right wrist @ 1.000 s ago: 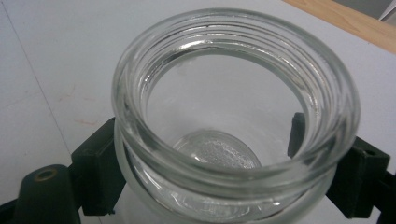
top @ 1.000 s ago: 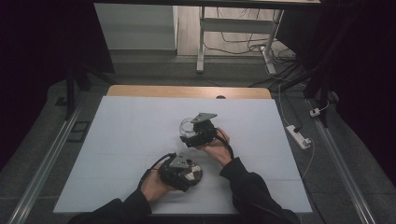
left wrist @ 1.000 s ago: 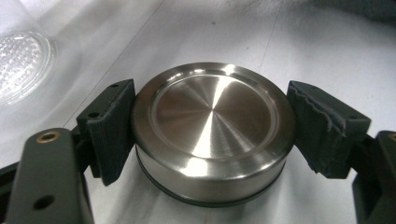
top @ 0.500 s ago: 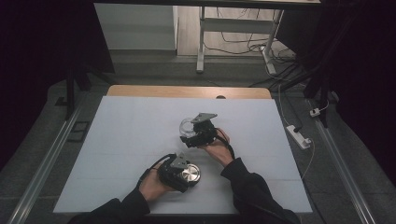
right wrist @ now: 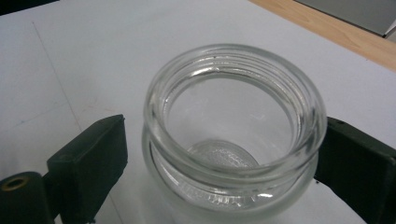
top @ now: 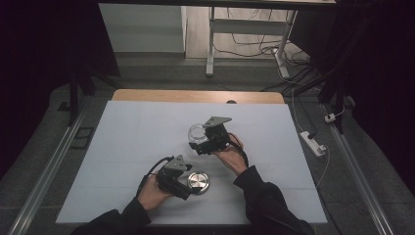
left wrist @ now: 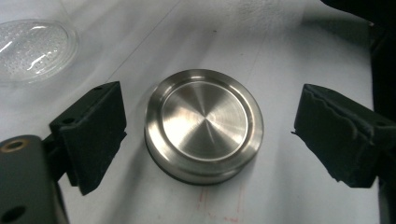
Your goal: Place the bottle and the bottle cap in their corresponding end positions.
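Letting go of a glass jar (right wrist: 233, 135) and its metal lid (left wrist: 203, 126) on the white table (top: 122, 142).
Both the left gripper (left wrist: 205, 135) and the right gripper (right wrist: 224, 163) have just been opening, jaws clear; the lid is off, lying apart from the upright jar.

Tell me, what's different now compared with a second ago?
Both grippers have just been opening. The left gripper now stands with its jaws apart on either side of the metal lid, clear of it. The right gripper has loosened around the glass jar, with a gap at one jaw; the other side is hard to judge. Lid, jar and both hands stayed where they were on the table.
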The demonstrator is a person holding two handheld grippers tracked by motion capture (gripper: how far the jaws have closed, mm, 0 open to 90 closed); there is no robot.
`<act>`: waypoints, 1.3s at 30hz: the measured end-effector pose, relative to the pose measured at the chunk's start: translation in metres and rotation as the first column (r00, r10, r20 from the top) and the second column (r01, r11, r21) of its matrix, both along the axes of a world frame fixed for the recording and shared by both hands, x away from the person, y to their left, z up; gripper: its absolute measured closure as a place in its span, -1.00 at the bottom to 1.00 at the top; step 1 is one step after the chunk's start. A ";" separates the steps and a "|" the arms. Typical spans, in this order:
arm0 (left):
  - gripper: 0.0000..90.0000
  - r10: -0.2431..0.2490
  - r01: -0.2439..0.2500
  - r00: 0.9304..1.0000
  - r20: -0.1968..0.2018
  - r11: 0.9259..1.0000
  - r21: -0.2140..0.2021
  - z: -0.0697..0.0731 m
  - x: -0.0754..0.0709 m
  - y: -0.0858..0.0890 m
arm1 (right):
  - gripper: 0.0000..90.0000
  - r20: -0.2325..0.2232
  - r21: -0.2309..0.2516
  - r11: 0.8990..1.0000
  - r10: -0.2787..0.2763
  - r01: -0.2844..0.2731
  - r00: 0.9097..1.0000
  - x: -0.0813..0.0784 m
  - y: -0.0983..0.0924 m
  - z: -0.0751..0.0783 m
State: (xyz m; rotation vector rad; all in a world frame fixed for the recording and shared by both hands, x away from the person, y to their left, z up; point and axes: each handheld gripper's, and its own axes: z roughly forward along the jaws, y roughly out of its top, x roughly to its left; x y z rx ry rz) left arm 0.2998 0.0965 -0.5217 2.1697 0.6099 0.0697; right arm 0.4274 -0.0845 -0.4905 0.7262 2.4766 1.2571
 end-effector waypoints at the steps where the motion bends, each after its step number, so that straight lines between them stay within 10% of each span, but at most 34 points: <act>1: -0.80 0.005 -0.005 1.000 -0.001 1.000 0.003 0.001 -0.001 0.001 | -0.92 -0.002 0.002 1.000 0.000 0.000 1.000 0.000 0.000 0.001; 39: -0.99 0.091 -0.092 0.996 -0.008 0.992 -0.091 0.025 -0.013 0.058 | -1.00 0.007 0.060 0.997 0.054 -0.055 0.998 -0.045 -0.033 0.025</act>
